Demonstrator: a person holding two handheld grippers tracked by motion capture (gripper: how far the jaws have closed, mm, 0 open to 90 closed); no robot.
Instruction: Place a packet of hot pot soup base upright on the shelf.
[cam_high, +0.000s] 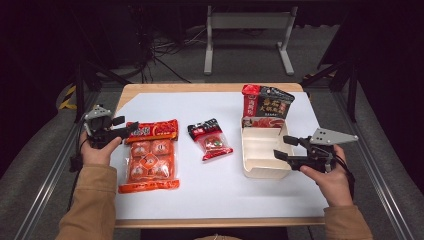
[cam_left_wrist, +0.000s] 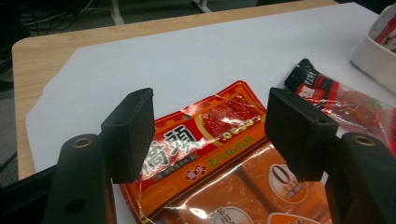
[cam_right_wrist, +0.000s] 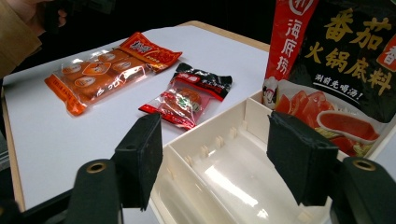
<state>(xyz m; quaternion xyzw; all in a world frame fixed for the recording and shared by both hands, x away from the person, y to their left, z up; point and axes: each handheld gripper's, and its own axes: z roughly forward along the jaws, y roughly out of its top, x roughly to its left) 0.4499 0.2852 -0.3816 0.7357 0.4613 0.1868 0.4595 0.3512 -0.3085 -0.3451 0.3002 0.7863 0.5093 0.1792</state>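
Observation:
A large orange snack pack (cam_high: 150, 157) lies flat on the white sheet at the left. My left gripper (cam_high: 127, 126) stands open at its top left corner, jaws on either side of the pack's red header (cam_left_wrist: 219, 154) without pressing it. A small red-and-black packet (cam_high: 211, 139) lies mid-table. At the right is a white divided box (cam_high: 262, 167) with a tall red-and-black sauce bag (cam_high: 266, 107) upright in its far end. My right gripper (cam_high: 284, 148) is open at the box's right rim, its jaws (cam_right_wrist: 217, 126) over the box's open compartment (cam_right_wrist: 205, 144), holding nothing.
The white sheet (cam_high: 220, 190) covers most of the wooden table (cam_high: 150, 89). The small packet (cam_right_wrist: 187, 95) lies between the orange pack (cam_right_wrist: 102, 70) and the box. A sleeve and hand (cam_right_wrist: 21, 28) hold the other gripper. Metal rails run along both table sides.

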